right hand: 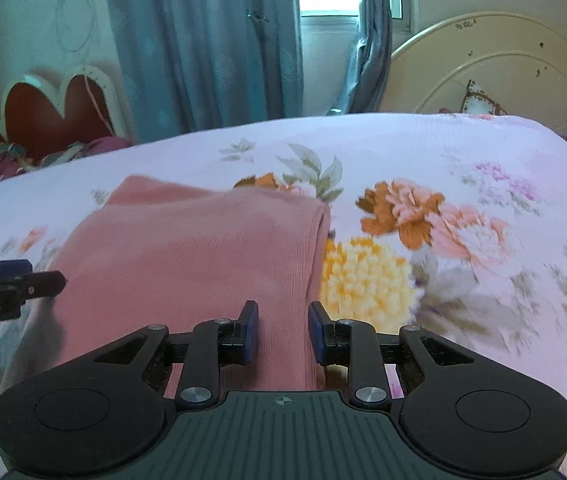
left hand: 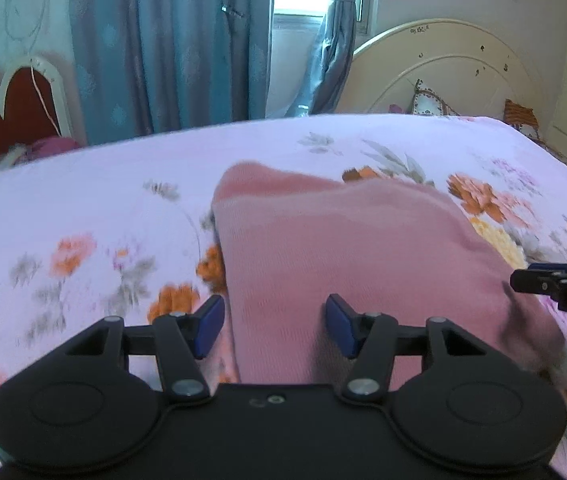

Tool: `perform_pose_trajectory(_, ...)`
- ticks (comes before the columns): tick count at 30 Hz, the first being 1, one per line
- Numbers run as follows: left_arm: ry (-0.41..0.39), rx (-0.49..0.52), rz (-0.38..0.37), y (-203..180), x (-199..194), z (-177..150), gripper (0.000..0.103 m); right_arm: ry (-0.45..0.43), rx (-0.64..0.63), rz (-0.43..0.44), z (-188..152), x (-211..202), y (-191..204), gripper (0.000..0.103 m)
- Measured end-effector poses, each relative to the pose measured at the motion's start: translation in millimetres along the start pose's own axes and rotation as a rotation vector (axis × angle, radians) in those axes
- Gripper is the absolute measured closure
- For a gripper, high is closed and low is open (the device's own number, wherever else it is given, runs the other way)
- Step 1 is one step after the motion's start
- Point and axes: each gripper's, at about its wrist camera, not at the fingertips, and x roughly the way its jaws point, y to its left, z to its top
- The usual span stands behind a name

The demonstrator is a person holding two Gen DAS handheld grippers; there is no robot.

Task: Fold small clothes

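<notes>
A folded pink knit garment (left hand: 343,248) lies flat on the floral bedsheet (left hand: 83,208). My left gripper (left hand: 274,326) is open, its blue pads straddling the garment's near left edge, just above the cloth. In the right wrist view the same garment (right hand: 203,248) lies ahead and left. My right gripper (right hand: 282,332) is open with a narrower gap, over the garment's near right edge. Each gripper's tip shows at the side of the other's view: the right gripper (left hand: 555,284) and the left gripper (right hand: 23,284).
The bed's far edge runs across both views, with blue curtains (left hand: 171,48) and a window behind. A cream round headboard (left hand: 443,68) and pillows stand at the right. A red heart-shaped headboard (right hand: 55,116) and heaped clothes are at the left.
</notes>
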Motion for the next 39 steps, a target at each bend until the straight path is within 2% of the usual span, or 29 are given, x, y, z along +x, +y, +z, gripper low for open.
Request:
perform_pose_trajectory(5, 0.084, -0.021, -0.025, -2.3, 5.0, -25.0, 0.048, 0.076, 0.008, -0.024, -27.6, 5.2, -10.2, 0.076)
perform_pose_trajectory(8, 0.097, -0.071, -0.043, 0.7, 3.7, -32.4, 0.048, 0.082, 0.039, -0.009, -33.4, 1.4, -18.4, 0.076)
perform_pose_trajectory(11, 0.116, -0.060, -0.062, 1.6, 1.5, -34.1, 0.047, 0.095, 0.035, -0.002, -36.1, -2.0, -19.2, 0.076)
perform_pose_trajectory(14, 0.141, -0.070, -0.091, 4.2, -0.6, -33.3, 0.042, 0.111, 0.059, 0.024, -33.4, -3.2, -23.6, 0.076)
perform_pose_trajectory(19, 0.100, -0.161, -0.094, 15.7, -2.8, -19.4, 0.030, 0.080, 0.168, 0.081, -12.3, -6.2, -37.6, 0.075)
perform_pose_trajectory(20, 0.093, -0.174, -0.093, 18.4, -0.7, -14.9, 0.030, 0.073, 0.178, 0.083, -6.4, -4.7, -38.9, 0.066)
perform_pose_trajectory(21, 0.089, -0.181, -0.090, 19.6, 1.9, -10.9, 0.030, 0.061, 0.185, 0.080, -1.1, -3.1, -40.2, 0.042)
perform_pose_trajectory(22, 0.084, -0.190, -0.087, 21.4, 5.4, -6.2, 0.030, 0.043, 0.196, 0.080, 4.3, -1.7, -41.4, 0.031)
perform_pose_trajectory(23, 0.081, -0.199, -0.087, 23.2, 9.2, -2.7, 0.030, 0.026, 0.199, 0.086, 9.6, -0.1, -42.4, 0.027)
perform_pose_trajectory(31, 0.072, -0.256, -0.104, 28.7, 35.6, 10.1, 0.022, 0.071, 0.271, 0.159, 34.0, 46.1, -47.9, 0.027)
perform_pose_trajectory(36, 0.079, -0.267, -0.149, 28.3, 51.9, 14.8, 0.022, 0.101, 0.298, 0.187, 34.2, 71.6, -51.1, 0.027)
perform_pose_trajectory(39, 0.105, -0.290, -0.180, 28.1, 63.6, 16.1, 0.027, 0.099, 0.292, 0.201, 33.3, 80.0, -50.2, 0.027)
